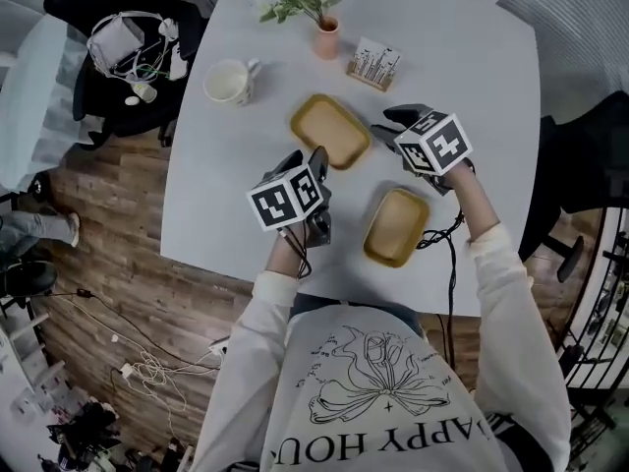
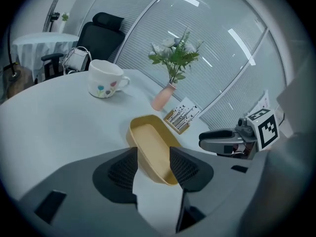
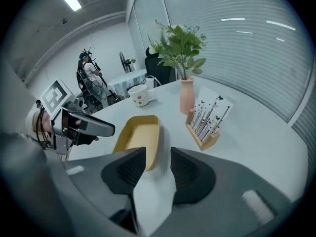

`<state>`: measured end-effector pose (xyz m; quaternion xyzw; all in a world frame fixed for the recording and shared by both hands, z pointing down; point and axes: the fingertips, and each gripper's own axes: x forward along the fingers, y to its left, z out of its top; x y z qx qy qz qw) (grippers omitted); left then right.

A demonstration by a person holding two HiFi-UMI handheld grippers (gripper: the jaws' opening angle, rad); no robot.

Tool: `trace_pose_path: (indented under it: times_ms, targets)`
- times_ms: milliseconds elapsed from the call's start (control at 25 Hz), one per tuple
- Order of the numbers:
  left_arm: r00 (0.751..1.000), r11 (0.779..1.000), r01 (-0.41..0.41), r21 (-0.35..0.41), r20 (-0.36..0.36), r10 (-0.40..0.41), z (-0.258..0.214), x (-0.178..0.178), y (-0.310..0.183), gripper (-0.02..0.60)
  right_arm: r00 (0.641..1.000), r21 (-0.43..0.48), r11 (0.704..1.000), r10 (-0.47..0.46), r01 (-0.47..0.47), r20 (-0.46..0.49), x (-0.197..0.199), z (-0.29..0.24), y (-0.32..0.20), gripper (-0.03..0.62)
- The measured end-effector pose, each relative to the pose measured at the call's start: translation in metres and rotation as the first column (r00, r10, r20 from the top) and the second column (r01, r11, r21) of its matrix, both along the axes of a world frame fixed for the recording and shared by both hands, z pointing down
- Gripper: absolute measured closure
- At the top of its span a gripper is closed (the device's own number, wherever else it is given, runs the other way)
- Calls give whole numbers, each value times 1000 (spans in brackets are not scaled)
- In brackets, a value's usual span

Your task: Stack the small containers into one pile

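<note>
While nothing is stacked yet, you are lining up the first pick. Your left hand-held gripper (image 2: 153,156) is hanging spread, the first container (image 1: 330,131), nearer the vase (image 1: 327,39), showing between its jaws, unpinched. Your right hand-held gripper (image 3: 158,154) is gaping empty beside it. Next you are probably needing a pinch on its wall. Only the head view is showing the second container (image 1: 397,226), farther from the vase.
</note>
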<state>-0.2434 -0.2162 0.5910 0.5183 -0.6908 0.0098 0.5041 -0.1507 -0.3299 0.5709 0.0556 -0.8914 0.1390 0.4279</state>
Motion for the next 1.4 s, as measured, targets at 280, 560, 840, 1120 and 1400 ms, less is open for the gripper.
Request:
trace_pose_path:
  times_ms: [280,560,840,1120,1400]
  targets:
    - [999,998,-11,-69,-49,7,27,-5,-5,393,997,-42,998,-46,44,-65,-36,44,12,430]
    - [997,997,40,-64,-67,-45,33,-12,-7,506,991,12,998,-55,57,-125,-37,67,15,542]
    - [998,1000,10,-28,-58,-11,17,-12,-10,515,998,-60,998,31,-34,-46,-27,41,17,545]
    - [994,993,-101,59,-34,103,-29,13,-21,520,986,-64,985,161,-158,50,8,-10,20,545]
    - [960,953,-277,124,-12,280,-72,68,-29,525,929,-55,935,355,-351,101,78,-50,34,542]
